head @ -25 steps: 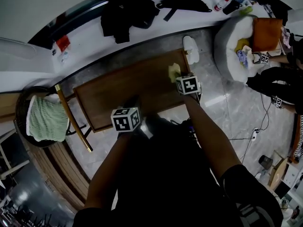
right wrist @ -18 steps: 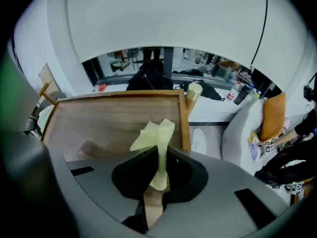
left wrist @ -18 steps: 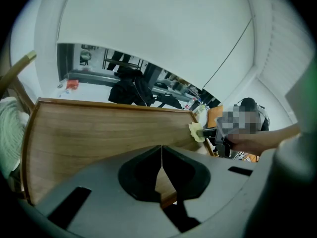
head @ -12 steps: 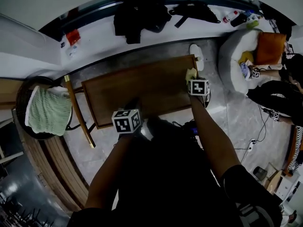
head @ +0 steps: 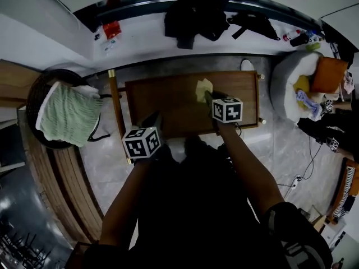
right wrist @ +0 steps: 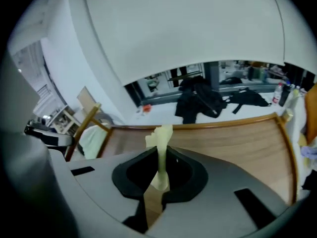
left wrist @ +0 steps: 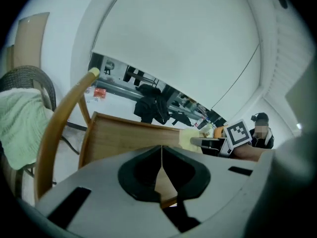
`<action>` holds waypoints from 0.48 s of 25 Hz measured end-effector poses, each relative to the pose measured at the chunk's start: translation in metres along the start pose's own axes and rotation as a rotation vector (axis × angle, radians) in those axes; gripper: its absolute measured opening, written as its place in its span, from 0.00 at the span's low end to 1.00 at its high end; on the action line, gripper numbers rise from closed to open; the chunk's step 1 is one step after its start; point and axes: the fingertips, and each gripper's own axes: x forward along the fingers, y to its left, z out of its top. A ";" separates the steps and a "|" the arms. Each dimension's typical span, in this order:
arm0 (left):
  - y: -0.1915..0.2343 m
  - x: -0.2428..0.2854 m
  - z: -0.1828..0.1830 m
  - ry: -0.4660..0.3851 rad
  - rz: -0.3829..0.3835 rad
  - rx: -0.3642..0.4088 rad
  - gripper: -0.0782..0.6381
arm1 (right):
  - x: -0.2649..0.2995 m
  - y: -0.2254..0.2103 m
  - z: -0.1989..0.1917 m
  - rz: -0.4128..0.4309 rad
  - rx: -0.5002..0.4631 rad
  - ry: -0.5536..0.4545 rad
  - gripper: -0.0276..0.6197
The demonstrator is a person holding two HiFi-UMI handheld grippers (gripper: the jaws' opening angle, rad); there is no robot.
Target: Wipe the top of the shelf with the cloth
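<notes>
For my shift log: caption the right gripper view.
Right gripper shut on the yellow cloth, wooden shelf top ahead.

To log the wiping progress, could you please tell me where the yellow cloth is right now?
In the head view the cloth is pinched in the right tongs, on the shelf top near its middle, toward the far edge.

Shelf (head: 168, 108): rectangular brown wooden top with a low raised rim and brass-coloured corner posts (head: 111, 74), standing on a grey tiled floor (head: 280, 144). A crumpled pale yellow cloth (head: 202, 88) sits on the top, right of centre and close to the far rim.
</notes>
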 end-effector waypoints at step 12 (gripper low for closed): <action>0.094 -0.081 0.002 0.045 0.136 0.052 0.13 | 0.102 0.236 -0.040 0.290 -0.108 0.128 0.11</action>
